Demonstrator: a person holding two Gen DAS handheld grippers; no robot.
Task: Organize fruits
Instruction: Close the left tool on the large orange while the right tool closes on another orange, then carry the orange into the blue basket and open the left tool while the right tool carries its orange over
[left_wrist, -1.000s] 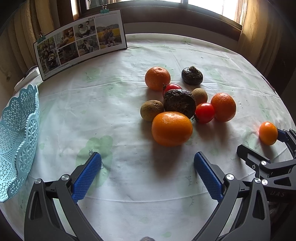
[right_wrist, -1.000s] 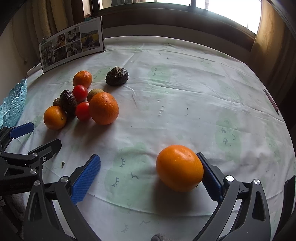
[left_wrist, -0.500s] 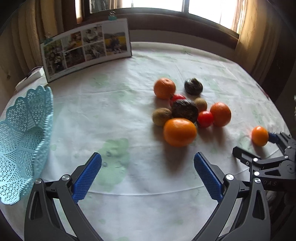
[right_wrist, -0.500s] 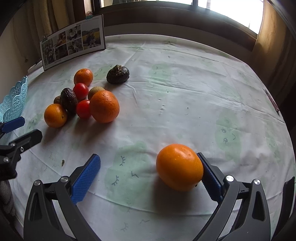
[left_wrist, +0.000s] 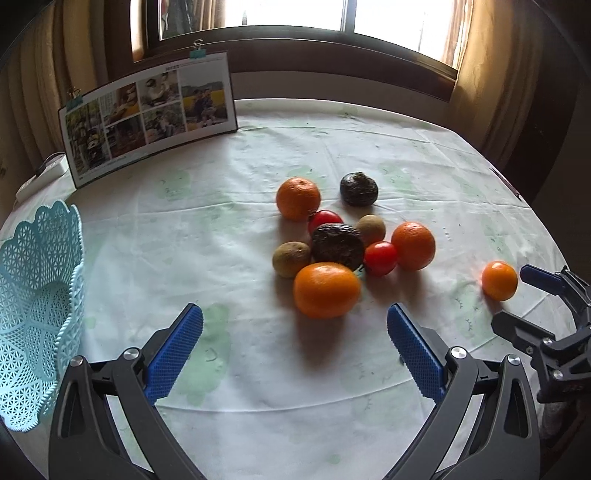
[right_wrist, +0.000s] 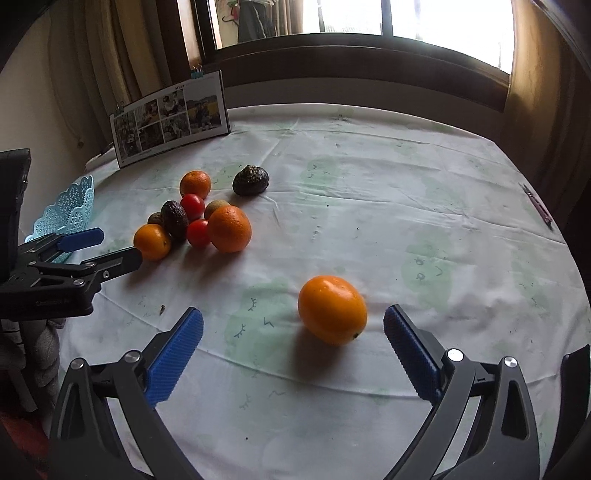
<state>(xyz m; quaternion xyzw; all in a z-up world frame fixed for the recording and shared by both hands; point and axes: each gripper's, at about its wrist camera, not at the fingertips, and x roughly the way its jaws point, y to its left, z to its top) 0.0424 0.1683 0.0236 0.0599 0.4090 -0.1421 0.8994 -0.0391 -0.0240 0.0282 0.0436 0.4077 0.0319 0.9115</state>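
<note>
Orange (right_wrist: 332, 309) off right claw (right_wrist: 293, 345), basket (left_wrist: 37, 325) perhaps cropped

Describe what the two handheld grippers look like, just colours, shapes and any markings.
Both match. The left gripper and right gripper have dark grey angular arms with triangular cut-outs, silver round pivot bolts, and flat blue ribbed pads on the fingers. Faint lettering on the left gripper's body is unreadable. No cables show.
</note>
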